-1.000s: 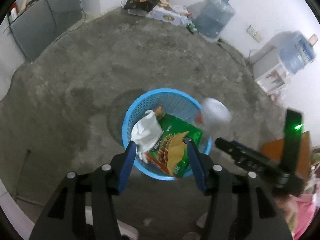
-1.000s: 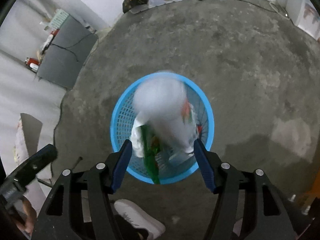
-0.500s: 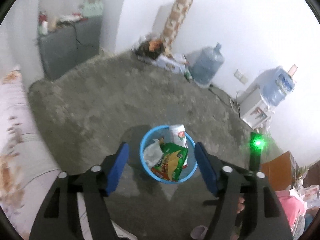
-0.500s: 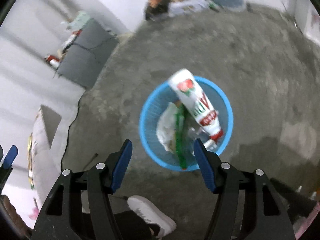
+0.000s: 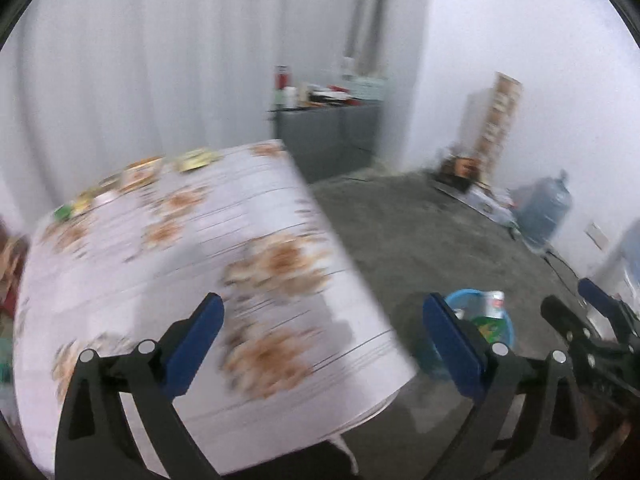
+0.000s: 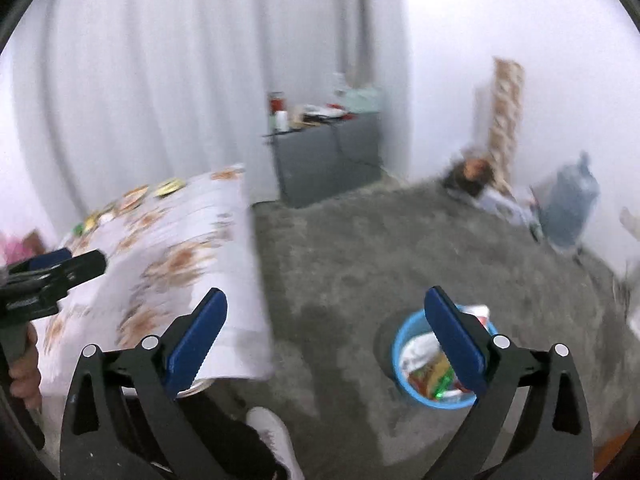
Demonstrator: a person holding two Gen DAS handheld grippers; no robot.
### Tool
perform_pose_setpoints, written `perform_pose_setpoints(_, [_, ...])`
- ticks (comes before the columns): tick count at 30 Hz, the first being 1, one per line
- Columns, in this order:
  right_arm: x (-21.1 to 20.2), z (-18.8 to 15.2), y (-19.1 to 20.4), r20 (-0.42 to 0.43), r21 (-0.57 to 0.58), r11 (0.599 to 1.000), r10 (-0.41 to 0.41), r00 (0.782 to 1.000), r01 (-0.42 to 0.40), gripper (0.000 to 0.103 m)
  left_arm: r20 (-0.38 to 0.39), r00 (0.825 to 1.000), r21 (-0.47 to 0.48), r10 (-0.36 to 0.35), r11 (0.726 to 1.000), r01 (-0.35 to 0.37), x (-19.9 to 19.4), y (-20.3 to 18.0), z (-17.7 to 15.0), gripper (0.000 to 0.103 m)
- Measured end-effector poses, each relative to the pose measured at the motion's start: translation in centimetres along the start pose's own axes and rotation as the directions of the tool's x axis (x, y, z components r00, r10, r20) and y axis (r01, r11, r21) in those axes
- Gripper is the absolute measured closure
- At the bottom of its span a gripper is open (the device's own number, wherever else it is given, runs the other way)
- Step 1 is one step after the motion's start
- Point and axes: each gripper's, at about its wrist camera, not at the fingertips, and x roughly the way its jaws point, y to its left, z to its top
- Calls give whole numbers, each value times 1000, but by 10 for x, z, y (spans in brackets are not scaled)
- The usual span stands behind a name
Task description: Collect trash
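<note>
We've got the blue basket [image 6: 404, 364] pretty stuffed, left claw [image 5: 324, 346] and right claw [image 6: 326, 336] both gaping empty, wrappers [image 5: 196, 159] upper left on the counter [image 5: 192, 280] left.

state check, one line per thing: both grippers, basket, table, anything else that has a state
left gripper: open, holding nothing
right gripper: open, holding nothing
blue basket: upright on the floor, trash inside
white bottle: in the basket, sticking above the rim
snack bag: in the basket
table: covered with a floral cloth, small wrappers along its far edge
water jug: upright by the wall
</note>
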Motion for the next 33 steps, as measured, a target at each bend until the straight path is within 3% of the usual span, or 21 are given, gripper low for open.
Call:
perform_pose_setpoints(5, [-4, -21, 49, -75, -51, 998, 39, 996, -43, 8, -1, 989, -54, 146, 988, -146, -29, 35, -29, 6])
perform_pose_setpoints(11, [-2, -40, 83, -123, -65, 998, -16, 992, 8, 8, -31, 964, -68, 264, 962, -266, -43, 59, -68, 6])
perform_pose_setpoints(13, [-1, -46, 88, -135, -78, 997, -38, 990, 28, 8, -81, 964, -58, 252, 965, -257, -37, 64, -83, 6])
perform_pose_setpoints(17, [4, -60, 95, -197, -100, 994, -72, 978, 53, 8, -187, 949, -60, 255, 961, -271, -25, 68, -100, 6])
perform_pose_setpoints(23, [11, -74, 96, -259, -96, 992, -101, 961, 78, 8, -185, 947, -72, 262, 958, -279, -23, 72, -101, 6])
perform_pose_setpoints(33, [14, -78, 87, -267, -104, 987, -143, 953, 119, 8, -222, 936, -49, 273, 956, -290, -13, 72, -100, 6])
